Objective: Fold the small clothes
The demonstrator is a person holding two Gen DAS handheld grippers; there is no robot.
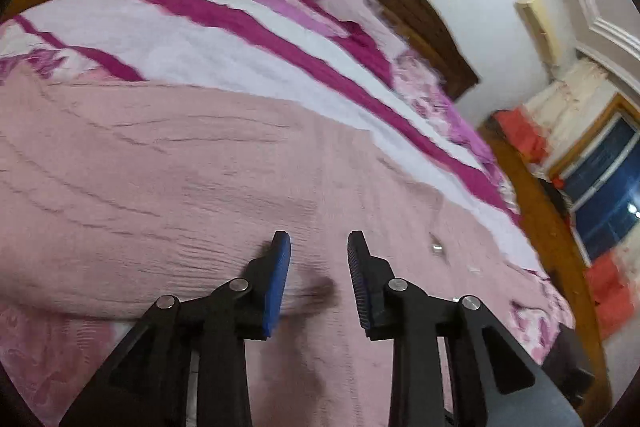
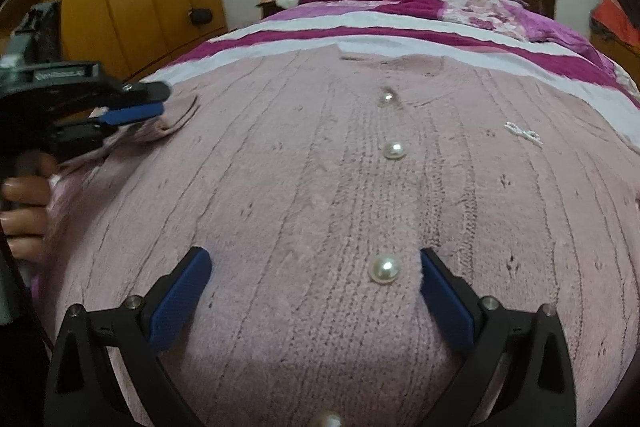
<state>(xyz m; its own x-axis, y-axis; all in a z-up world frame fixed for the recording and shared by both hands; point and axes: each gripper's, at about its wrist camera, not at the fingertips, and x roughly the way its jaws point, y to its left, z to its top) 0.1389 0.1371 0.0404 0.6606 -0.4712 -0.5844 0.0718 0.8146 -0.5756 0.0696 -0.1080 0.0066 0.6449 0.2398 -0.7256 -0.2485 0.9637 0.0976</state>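
Cardigan (image 1: pixel 192 187) fills the left wrist view, flat on the bed (image 1: pixel 248 39); left gripper (image 1: pixel 319 251) hovers over it, released, holding nothing. Right wrist view: right gripper (image 2: pixel 316 265) spread wide, straddling a pearl button (image 2: pixel 384 269) on the cardigan

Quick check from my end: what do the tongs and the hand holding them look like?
Both tongs, left and right, have matte black angular arms with silver pivot pins and ribbed blue finger pads. The left hand is bare, with no sleeve visible.
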